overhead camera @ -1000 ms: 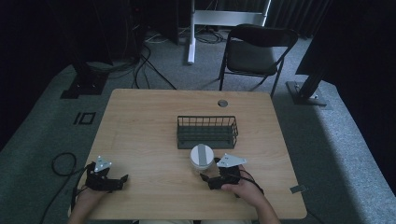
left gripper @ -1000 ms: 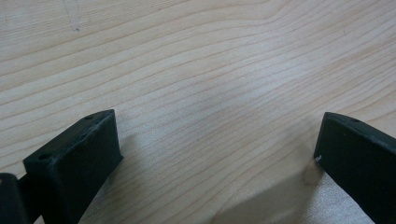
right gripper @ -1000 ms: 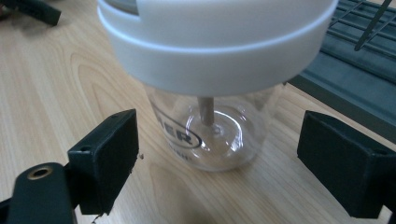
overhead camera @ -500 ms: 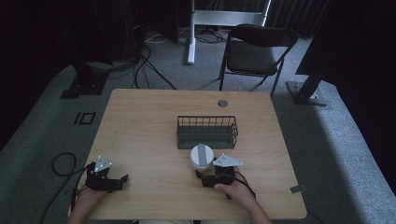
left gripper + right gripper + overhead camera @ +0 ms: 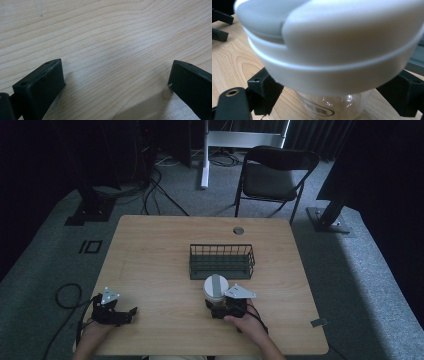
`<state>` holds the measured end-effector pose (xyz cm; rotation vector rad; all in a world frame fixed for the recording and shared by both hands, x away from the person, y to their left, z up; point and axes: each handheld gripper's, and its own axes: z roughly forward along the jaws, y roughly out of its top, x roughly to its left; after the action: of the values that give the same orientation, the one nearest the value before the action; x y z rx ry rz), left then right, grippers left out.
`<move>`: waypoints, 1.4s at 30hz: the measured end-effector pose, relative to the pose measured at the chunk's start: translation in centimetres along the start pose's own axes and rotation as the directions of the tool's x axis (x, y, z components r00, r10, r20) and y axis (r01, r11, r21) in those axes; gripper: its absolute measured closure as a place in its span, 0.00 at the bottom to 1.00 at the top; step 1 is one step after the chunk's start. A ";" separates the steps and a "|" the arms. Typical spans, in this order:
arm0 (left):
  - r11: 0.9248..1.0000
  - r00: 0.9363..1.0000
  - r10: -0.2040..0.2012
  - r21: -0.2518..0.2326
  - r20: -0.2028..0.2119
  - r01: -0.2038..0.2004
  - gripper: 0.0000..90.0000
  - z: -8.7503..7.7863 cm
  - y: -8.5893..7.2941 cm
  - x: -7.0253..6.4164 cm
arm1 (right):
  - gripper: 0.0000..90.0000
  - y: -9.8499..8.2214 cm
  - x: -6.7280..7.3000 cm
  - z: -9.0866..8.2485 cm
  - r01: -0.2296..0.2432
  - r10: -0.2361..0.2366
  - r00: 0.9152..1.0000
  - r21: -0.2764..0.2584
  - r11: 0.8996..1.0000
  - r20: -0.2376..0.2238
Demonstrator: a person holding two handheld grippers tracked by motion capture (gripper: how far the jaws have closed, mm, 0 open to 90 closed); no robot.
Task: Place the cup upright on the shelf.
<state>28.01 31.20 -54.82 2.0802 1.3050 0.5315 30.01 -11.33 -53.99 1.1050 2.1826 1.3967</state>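
The right gripper (image 5: 216, 309) is sitting near the front edge of the wooden table (image 5: 150, 255), its black jaws standing on either side of the clear body of a jar (image 5: 216, 287) under its broad white lid (image 5: 332, 47), though I cannot tell whether they are pressing on the glass. The jar is standing upright just in front of the dark wire basket (image 5: 221, 261). Over at the front left corner, the left gripper (image 5: 131, 312) is resting with its jaws spread wide over bare wood.

Wire basket (image 5: 222, 262) mid-table (image 5: 150, 250); folding chair (image 5: 272, 177) beyond far edge.
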 end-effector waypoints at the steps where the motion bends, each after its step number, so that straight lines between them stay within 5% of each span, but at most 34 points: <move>1: 1.000 1.000 0.000 0.000 0.000 0.000 0.01 0.0 0.0 0.0 | 0.13 0.0 0.0 0.0 0.000 0.000 1.000 0.000 1.000 0.000; 14: 1.000 1.000 0.000 0.000 0.000 0.000 0.01 0.0 0.0 0.0 | 0.13 0.1 0.6 0.9 -0.045 0.046 0.997 -0.019 0.999 0.054; 26: 1.000 1.000 0.000 0.000 0.000 0.000 0.01 0.0 0.0 0.0 | 0.15 0.1 1.3 0.8 -0.011 0.019 0.993 -0.067 0.998 0.115; 42: 1.000 1.000 0.000 0.000 0.000 0.000 0.01 0.0 0.0 0.0 | 0.19 0.0 1.9 0.8 -0.011 0.021 0.986 -0.063 0.998 0.167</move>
<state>28.01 31.20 -54.82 2.0803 1.3052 0.5317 29.29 -9.41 -54.17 1.1749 2.0044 1.3176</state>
